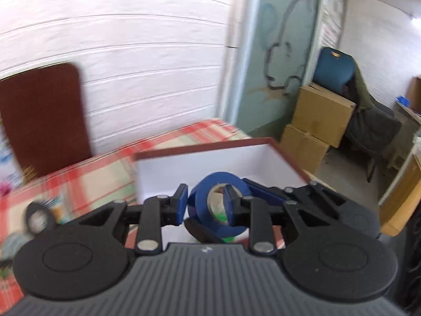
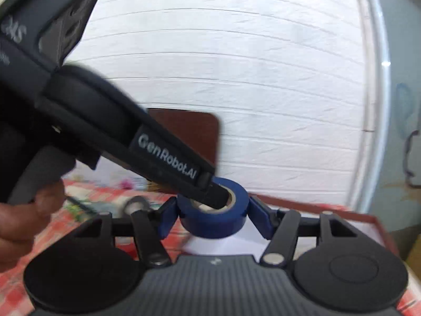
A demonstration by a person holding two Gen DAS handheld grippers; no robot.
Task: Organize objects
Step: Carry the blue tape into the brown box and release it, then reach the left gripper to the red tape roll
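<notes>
A roll of blue tape (image 1: 219, 205) hangs in the air above a white box with a red rim (image 1: 210, 150). My left gripper (image 1: 206, 204) is shut on the roll's wall, one finger outside and one through its core. In the right wrist view the same roll (image 2: 213, 217) sits between my right gripper's (image 2: 213, 217) blue pads (image 2: 165, 221), which stand at both its sides. The left gripper's finger (image 2: 210, 192) reaches down into the core there. The right gripper's fingers also show behind the roll in the left wrist view (image 1: 263, 192).
The red-and-green checked tablecloth (image 1: 100, 173) holds blurred small items at the left (image 1: 36, 218). A dark brown board (image 1: 44, 118) leans on the white wall. Cardboard boxes (image 1: 315, 121) and a chair (image 1: 373, 123) stand on the floor at the right.
</notes>
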